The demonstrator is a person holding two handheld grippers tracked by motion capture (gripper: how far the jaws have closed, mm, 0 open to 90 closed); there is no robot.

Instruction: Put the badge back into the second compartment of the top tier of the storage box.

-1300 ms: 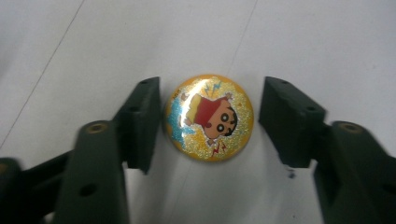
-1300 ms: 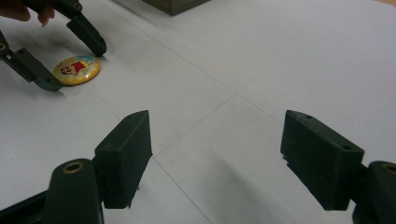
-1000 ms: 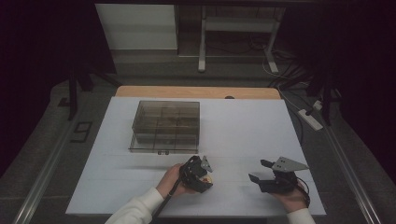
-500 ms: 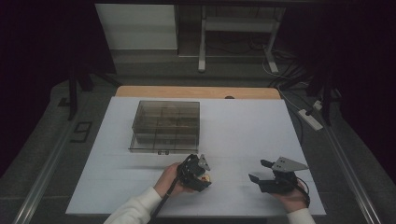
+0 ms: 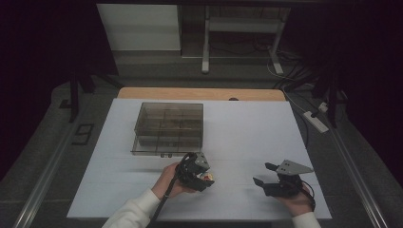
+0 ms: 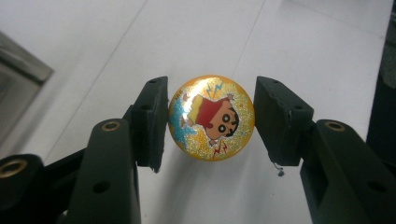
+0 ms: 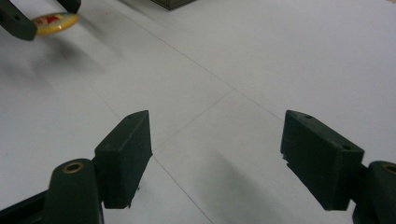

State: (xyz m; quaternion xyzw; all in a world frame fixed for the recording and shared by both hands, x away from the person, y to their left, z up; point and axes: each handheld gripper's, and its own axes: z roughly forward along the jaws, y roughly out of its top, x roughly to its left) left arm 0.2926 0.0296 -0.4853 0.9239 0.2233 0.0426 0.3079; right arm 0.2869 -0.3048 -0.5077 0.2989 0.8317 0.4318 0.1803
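A round glittery yellow badge [image 6: 211, 135] with a cartoon figure sits between the two pads of my left gripper [image 6: 212, 112], which is shut on it. In the high view the left gripper [image 5: 202, 175] holds the badge [image 5: 208, 177] just above the white table sheet, in front of the smoky clear compartment box [image 5: 168, 128]. My right gripper [image 5: 264, 174] rests at the front right, open. In the right gripper view its jaws [image 7: 219, 135] stand wide apart over bare sheet, and the badge [image 7: 56, 22] hangs far off at the top left.
The white sheet [image 5: 247, 128] covers the table, with a wooden edge [image 5: 199, 93] at the back. The box's corner [image 6: 18, 70] lies to the left in the left gripper view. Dark floor and cables surround the table.
My left hand has risen a little with the badge and drifted toward the box. The right hand has stayed put.
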